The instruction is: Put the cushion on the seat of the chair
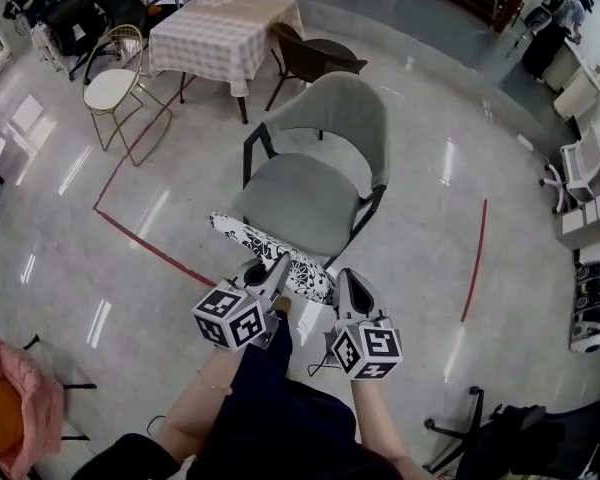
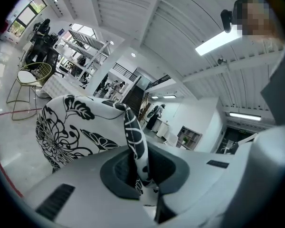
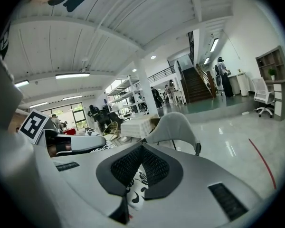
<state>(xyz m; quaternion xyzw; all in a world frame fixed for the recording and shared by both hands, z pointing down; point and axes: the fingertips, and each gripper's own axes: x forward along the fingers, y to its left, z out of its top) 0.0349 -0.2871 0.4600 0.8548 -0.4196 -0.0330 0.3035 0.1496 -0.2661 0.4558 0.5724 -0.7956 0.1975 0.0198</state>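
- My left gripper (image 1: 277, 271) is on the near side of the chair (image 1: 325, 128). Its jaws are clamped on a fold of the black-and-white cushion (image 1: 265, 246).
- The cushion hangs just before the front edge of the chair's seat (image 1: 300, 193) and does not lie on it yet. Its long axis runs roughly along that front edge, and its free end reaches past the seat's left corner as I face the chair. I cannot tell whether it brushes the seat.
- My right gripper (image 1: 342, 282) is just beside the left one, nearer the seat's middle. Its jaws are closed on the same near edge of the cushion.
- The seat lies straight ahead of both pairs of jaws, and neither hand is clearly nearer. I judge the cushion must go forward over the seat, both hands level together.
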